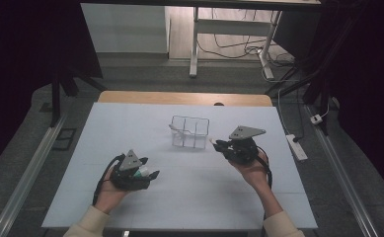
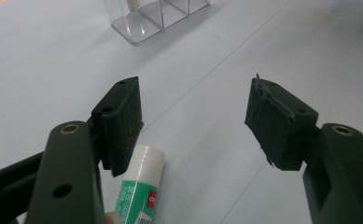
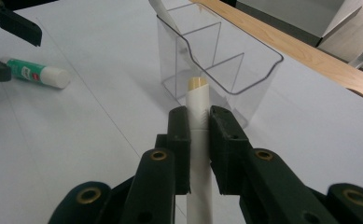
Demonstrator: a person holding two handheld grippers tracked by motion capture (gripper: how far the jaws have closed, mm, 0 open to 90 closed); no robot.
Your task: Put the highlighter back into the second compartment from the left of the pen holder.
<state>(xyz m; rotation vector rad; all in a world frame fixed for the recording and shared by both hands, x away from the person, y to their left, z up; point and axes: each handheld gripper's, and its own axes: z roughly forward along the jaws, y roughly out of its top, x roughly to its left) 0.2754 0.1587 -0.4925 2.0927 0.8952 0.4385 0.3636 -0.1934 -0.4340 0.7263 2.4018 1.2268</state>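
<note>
Nearest the lens of the right gripper view, the right claw (image 3: 198, 122) was clamped on a white tube (image 3: 198, 107), a slim, marker-like stick with a tan end cap. Its two jaws pressed the barrel from either side, a little below the cap. The tube's long axis ran along the jaws, cap end pointing away from the hand and toward the clear organiser (image 3: 216, 60), a transparent box with three compartments standing just beyond it on the table (image 3: 76, 154). One compartment already held a pale, slender item, leaning against the wall; its identity could not be told.

The tube was judged light and rigid, with a smooth, probably slippery plastic skin; a grip across the middle of the barrel, as shown, would resist pivoting better than one near either end. The organiser appeared thin-walled and light, so a knock from the tube might shift or tip it.

In the high view the left claw (image 1: 147, 172) rested low over the table, well apart from the organiser. Its jaws stood wide open and held nothing. A glue stick (image 2: 139, 186), green-labelled with a white cap, lay flat on the table beside one open jaw, its cap pointing roughly toward the organiser. It too was judged light and stiff, liable to roll.
</note>
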